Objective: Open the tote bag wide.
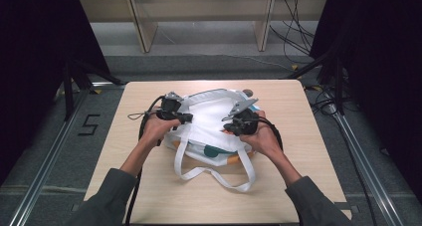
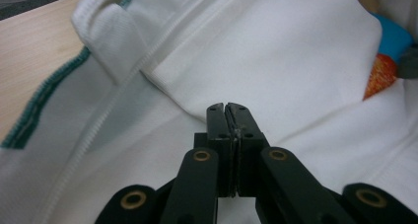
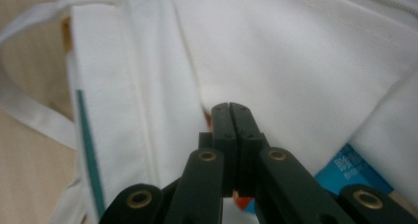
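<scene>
Hands hold two grippers over a white bag (image 1: 211,117) in the middle of the table (image 1: 124,176). Left gripper (image 2: 227,107) has its jaws pressed together on the cloth. Right gripper (image 3: 230,107) has its jaws together too. Bag straps (image 1: 214,175) lie lower in the frame.

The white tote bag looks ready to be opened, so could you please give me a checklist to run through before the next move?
1. Left gripper shut at the white tote bag: ok; whether cloth is pinched between the jaws, cannot tell.
2. Right gripper shut at the cloth: ok; cloth actually held, cannot tell.
3. Bag resting fully on the table: ok.
4. Straps lying loose toward the person, away from both grippers: ok.
5. Contents staying inside: not ok, a blue and orange item peeks out at the fold.
</scene>
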`<state>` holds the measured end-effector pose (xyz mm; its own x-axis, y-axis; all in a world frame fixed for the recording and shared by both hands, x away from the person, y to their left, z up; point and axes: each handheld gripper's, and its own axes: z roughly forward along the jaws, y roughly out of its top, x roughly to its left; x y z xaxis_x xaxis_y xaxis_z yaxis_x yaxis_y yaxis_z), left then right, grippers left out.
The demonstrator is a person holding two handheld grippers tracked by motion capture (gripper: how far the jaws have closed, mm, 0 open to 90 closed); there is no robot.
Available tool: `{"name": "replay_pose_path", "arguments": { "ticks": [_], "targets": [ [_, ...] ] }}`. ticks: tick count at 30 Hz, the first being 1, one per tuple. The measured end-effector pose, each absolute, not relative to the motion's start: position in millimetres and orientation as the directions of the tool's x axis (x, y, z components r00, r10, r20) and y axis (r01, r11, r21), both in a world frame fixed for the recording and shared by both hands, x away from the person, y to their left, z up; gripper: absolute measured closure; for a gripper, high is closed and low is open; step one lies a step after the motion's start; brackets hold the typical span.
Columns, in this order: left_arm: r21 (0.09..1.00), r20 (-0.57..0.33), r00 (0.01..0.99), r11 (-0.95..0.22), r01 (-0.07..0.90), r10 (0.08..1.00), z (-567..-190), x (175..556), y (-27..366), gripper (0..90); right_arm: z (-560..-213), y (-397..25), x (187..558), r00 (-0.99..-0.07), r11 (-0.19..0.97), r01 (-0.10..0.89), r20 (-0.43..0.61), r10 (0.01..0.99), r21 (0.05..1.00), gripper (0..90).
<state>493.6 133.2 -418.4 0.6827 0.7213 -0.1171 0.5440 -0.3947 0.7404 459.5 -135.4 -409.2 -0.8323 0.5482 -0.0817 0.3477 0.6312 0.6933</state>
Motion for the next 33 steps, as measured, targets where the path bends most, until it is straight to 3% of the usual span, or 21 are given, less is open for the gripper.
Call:
{"name": "replay_pose_path", "arguments": {
  "ticks": [6,7,10,13,19,24,33],
  "targets": [
    [0.741,-0.137,0.686,-0.386,0.55,0.715,-421,493,137,87.6,-435,-107,453,-0.884,0.71,0.369,-0.009,0.467,0.599,90.0],
    [0.732,-0.13,0.686,-0.398,0.553,0.716,-423,496,135,87.7,-445,-96,434,-0.913,0.773,0.337,-0.015,0.408,0.537,90.0],
    [0.727,-0.141,0.676,-0.388,0.567,0.723,-427,501,131,88.4,-464,-85,418,-0.955,0.832,0.233,-0.044,0.295,0.504,90.0],
    [0.738,-0.151,0.675,-0.371,0.563,0.722,-427,500,128,88.6,-462,-88,420,-0.947,0.81,0.272,-0.005,0.321,0.519,90.0],
    [0.755,-0.148,0.719,-0.391,0.526,0.679,-417,483,126,87.7,-422,-95,438,-0.894,0.721,0.274,-0.107,0.435,0.637,90.0],
    [0.734,-0.119,0.771,-0.467,0.493,0.626,-424,465,120,87.0,-428,-88,460,-0.868,0.748,0.273,-0.182,0.463,0.605,90.0],
    [0.707,-0.13,0.788,-0.501,0.499,0.602,-447,453,124,85.8,-433,-63,503,-0.793,0.738,0.308,-0.267,0.548,0.6,90.0]
  ]
}}
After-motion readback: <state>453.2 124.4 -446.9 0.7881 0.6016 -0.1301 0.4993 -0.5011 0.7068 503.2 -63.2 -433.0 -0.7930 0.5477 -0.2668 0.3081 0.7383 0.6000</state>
